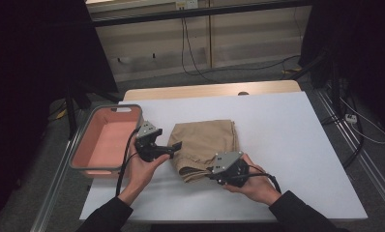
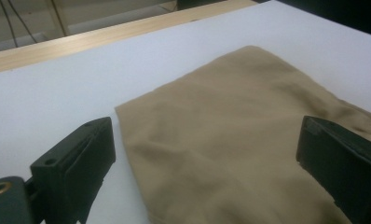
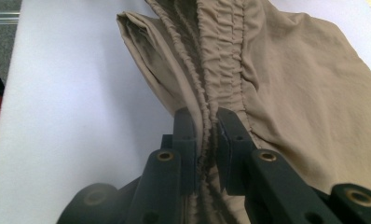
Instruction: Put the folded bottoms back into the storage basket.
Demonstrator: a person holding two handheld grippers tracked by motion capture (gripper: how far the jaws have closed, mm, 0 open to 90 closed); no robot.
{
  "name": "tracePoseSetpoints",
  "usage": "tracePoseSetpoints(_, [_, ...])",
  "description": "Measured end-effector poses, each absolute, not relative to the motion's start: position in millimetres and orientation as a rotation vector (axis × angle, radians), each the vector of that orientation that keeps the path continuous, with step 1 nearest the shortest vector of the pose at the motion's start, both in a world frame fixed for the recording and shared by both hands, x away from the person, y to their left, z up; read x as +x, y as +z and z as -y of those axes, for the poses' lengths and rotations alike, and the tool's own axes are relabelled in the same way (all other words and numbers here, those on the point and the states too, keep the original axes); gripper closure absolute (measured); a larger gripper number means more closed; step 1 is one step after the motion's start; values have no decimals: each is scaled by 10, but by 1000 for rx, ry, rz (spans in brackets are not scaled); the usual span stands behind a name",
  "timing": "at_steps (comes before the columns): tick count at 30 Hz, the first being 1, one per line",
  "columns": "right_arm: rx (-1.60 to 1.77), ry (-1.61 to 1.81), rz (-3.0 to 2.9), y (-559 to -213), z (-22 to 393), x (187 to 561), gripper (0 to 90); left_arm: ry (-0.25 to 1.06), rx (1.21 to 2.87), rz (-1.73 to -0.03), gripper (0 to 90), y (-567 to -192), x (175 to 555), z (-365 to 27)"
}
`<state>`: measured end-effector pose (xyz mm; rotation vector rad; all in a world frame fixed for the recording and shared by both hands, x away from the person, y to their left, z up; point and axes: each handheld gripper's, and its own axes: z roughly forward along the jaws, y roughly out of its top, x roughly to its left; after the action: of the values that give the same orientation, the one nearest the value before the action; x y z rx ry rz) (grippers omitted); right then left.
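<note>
The right gripper (image 3: 206, 122) clamps the gathered elastic waistband (image 3: 221, 56) of the folded tan shorts (image 1: 205, 147); the left gripper (image 2: 207, 154) sits wide apart over the fabric.

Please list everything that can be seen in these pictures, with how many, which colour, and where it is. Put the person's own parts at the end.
folded cloth: one, tan, middle of the table, gathered elastic edge toward the person
bin: one, pink inside with grey rim, at the table's left edge
table: one, white top with a wooden strip along the far edge
cables: several, black, on the floor and wall beyond the table
power strip: one, white, on the floor to the right
left gripper: one, black, jaws open, at the cloth's left edge
right gripper: one, black, jaws shut on the cloth's gathered edge
hands: two, in black sleeves, entering from the bottom
</note>
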<state>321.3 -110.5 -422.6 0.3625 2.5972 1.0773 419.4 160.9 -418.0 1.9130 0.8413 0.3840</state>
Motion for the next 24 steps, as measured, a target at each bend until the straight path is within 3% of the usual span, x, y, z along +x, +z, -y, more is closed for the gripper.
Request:
tracePoseSetpoints(10, [374,1106,-2610,-4227,1080,3128,793,419,1913,-958,77,-4388,4556,-1562])
tracePoseSetpoints(24, [365,1097,-2621,-4277,1059,3116,793,290,1956,-1104,220,-4565,5136,-1375])
